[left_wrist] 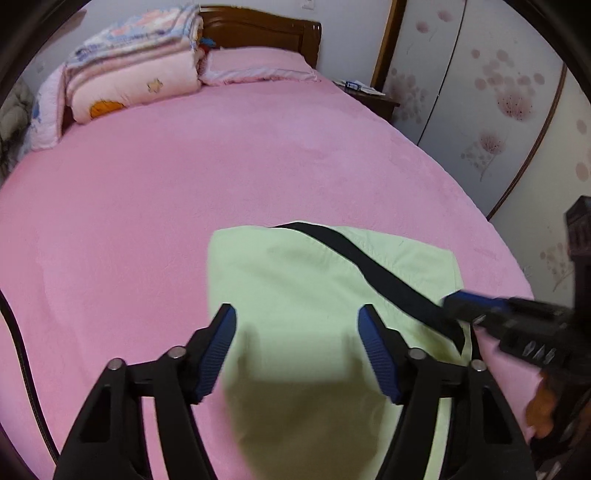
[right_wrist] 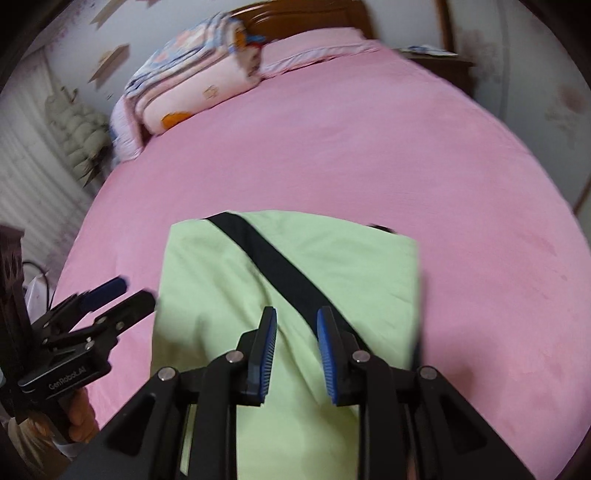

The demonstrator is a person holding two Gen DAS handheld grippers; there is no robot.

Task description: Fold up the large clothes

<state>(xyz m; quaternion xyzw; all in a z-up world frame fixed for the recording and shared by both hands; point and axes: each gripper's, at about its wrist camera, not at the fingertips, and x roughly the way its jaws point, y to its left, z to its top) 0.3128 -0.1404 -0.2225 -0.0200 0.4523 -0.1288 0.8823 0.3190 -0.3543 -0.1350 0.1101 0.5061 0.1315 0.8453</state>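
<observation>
A light green garment [left_wrist: 295, 280] lies folded into a rough rectangle on the pink bed [left_wrist: 184, 177], with a black band [left_wrist: 369, 266] running diagonally across it. My left gripper [left_wrist: 295, 314] hovers over the garment's near left part, jaws wide open and nothing between them. My right gripper [right_wrist: 297, 314] is above the near half of the garment [right_wrist: 229, 280], beside the black band [right_wrist: 273, 258]. Its jaws stand a narrow gap apart and grip no cloth. Each gripper also appears in the other's view: the right gripper [left_wrist: 458, 302] by the band's near end, the left gripper [right_wrist: 125, 291] off the garment's left edge.
Folded quilts [left_wrist: 136, 62] and a pink pillow [left_wrist: 255, 62] lie against the wooden headboard [left_wrist: 258, 29]. A nightstand [left_wrist: 373, 96] and flowered wardrobe doors [left_wrist: 480, 92] stand on the right. A hand [right_wrist: 77, 413] holds the left gripper's handle. A dark cable [left_wrist: 22, 354] runs along the bed's left edge.
</observation>
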